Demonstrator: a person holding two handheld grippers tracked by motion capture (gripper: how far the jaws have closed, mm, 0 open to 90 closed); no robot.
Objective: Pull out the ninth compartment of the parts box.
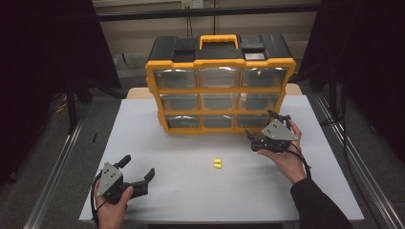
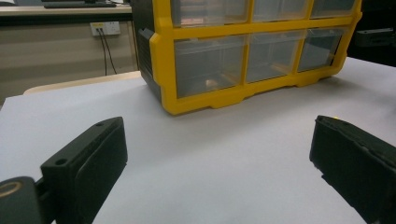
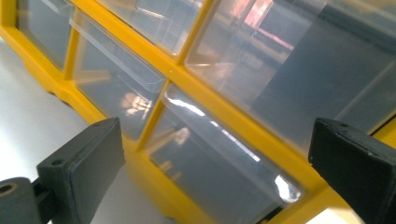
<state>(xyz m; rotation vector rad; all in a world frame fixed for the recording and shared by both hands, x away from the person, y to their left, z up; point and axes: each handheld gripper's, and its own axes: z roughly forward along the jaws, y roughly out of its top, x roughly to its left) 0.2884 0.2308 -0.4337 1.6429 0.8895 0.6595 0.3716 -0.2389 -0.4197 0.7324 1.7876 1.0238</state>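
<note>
Right gripper view: right claw (image 3: 217,163) spread wide by glossy clear-plastic drawers (image 3: 219,172), yellow frame (image 3: 219,100).

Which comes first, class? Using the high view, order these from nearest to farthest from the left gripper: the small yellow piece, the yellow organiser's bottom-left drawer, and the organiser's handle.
From the left gripper, at the table's near left:
1. Small yellow piece, on the table to its right.
2. Bottom-left drawer, farther back, at the organiser's foot.
3. Handle, on top of the organiser, at the back.
</note>
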